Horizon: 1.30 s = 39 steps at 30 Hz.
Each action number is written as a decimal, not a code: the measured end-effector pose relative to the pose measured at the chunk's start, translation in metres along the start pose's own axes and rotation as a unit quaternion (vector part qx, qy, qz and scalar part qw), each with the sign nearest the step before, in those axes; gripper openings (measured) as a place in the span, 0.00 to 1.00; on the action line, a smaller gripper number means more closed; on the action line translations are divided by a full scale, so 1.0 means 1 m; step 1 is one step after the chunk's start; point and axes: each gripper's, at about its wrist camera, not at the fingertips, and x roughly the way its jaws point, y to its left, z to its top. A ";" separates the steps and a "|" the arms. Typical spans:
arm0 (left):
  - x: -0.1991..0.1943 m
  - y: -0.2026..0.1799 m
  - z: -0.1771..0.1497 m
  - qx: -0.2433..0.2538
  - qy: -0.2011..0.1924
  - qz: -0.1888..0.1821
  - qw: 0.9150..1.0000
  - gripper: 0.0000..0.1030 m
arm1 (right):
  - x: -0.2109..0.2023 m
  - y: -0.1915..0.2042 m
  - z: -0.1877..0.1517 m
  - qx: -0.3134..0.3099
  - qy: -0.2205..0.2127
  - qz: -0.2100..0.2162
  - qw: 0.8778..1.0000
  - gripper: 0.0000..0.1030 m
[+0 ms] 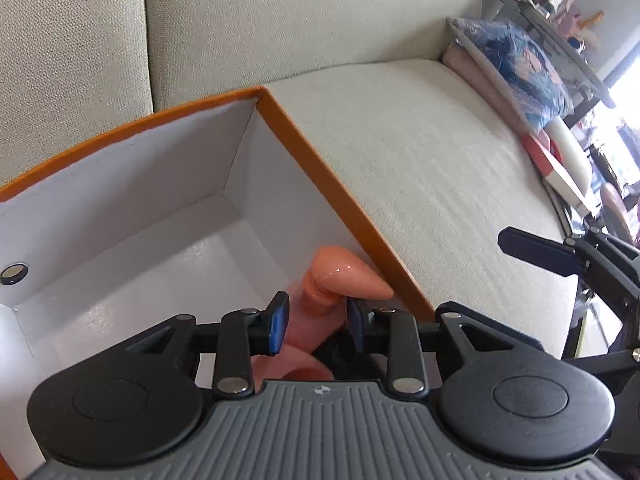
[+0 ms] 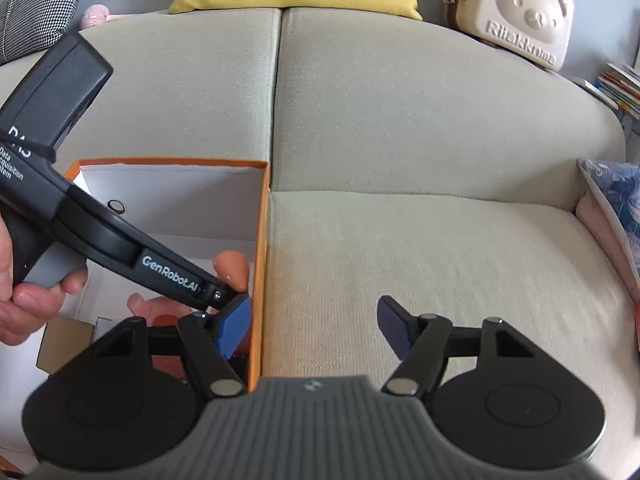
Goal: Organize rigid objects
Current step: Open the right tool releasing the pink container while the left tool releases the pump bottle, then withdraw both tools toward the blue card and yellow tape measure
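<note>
Left wrist view: the left gripper (image 1: 318, 320) reaches into the orange-rimmed box (image 1: 320, 176) on the sofa (image 1: 420, 152), jaws closed on a glossy, peach-coloured toy (image 1: 344, 276), presumably to stow it. Right wrist view: the right gripper (image 2: 314, 326) hovers beside the box, jaws apart, holding nothing.

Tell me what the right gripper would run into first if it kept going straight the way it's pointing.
Probably the sofa seat cushion: the right gripper has open jaws with only bare fabric ahead. The orange box lies just left of that line. Depth is hard to judge.
</note>
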 end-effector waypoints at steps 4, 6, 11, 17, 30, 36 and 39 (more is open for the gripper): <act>-0.013 -0.004 -0.007 0.019 -0.005 0.004 1.000 0.39 | -0.006 0.003 -0.004 -0.001 0.006 -0.002 1.000 0.69; -0.022 -0.007 -0.010 0.029 -0.013 0.008 0.999 0.40 | -0.010 0.005 -0.005 0.000 0.005 -0.001 1.000 0.69; -0.035 -0.017 -0.023 0.093 -0.017 0.032 0.995 0.59 | -0.023 0.012 -0.006 0.004 0.000 0.002 1.000 0.69; -0.028 -0.032 -0.044 0.181 -0.021 0.070 0.981 0.65 | -0.034 0.020 -0.014 0.016 0.002 0.009 1.000 0.69; -0.050 -0.024 -0.046 0.165 -0.049 0.057 0.983 0.50 | -0.033 0.032 -0.019 0.026 0.028 0.015 0.999 0.69; -0.112 -0.016 -0.061 0.114 -0.126 0.050 0.984 0.50 | -0.050 0.043 -0.012 0.032 0.011 0.021 0.999 0.69; -0.150 0.000 -0.077 0.068 -0.166 0.048 0.983 0.50 | -0.061 0.057 -0.005 0.044 -0.010 0.038 0.998 0.69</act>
